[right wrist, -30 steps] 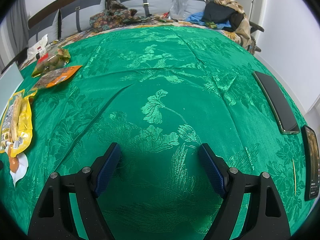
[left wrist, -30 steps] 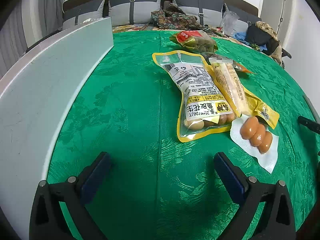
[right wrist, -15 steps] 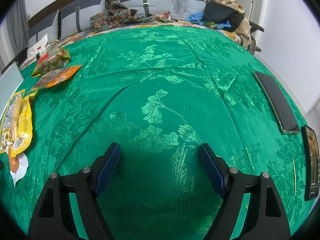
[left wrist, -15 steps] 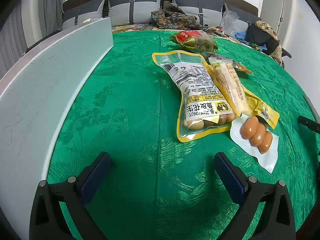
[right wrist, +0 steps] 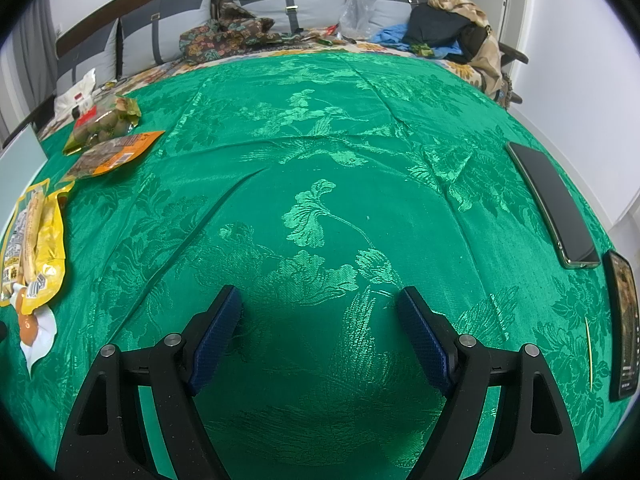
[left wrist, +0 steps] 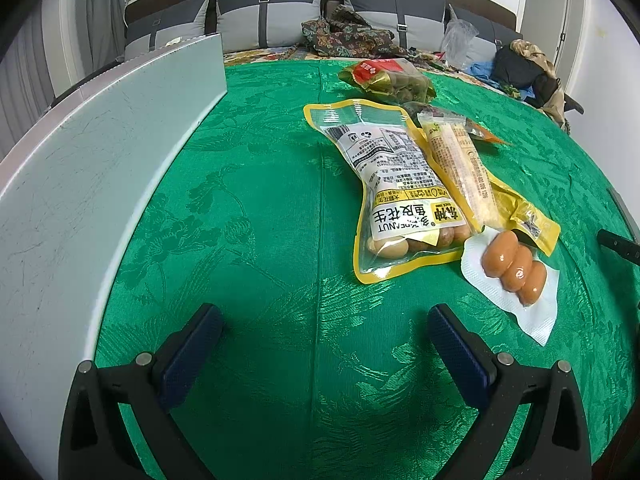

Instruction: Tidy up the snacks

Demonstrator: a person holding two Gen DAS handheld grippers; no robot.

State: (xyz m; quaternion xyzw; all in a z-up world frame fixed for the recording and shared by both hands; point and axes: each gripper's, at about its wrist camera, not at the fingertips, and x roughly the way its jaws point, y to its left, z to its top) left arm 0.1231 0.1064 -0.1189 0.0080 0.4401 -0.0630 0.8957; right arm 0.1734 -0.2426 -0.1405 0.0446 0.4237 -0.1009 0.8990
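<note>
Left wrist view: we see the left tongs spread wide and empty, low over the green surface. Nothing has shifted over the last second, so we judge that sorting has not begun. The snacks lie ahead and to the right: a peanut bag with a stick pack lying partly on it, a pouch of sausages just beside its near corner, and a bag of green snacks farther back. A pale grey box wall stands along the left; we take it for the likely container, though its inside is hidden. Right wrist view: the right tongs are likewise wide, empty and unmoved, over bare cloth. The same snacks sit well apart at the far left, with an orange packet near the green bag. Two phones lie at the right edge. We judge the left tongs better placed for a first grasp.
</note>
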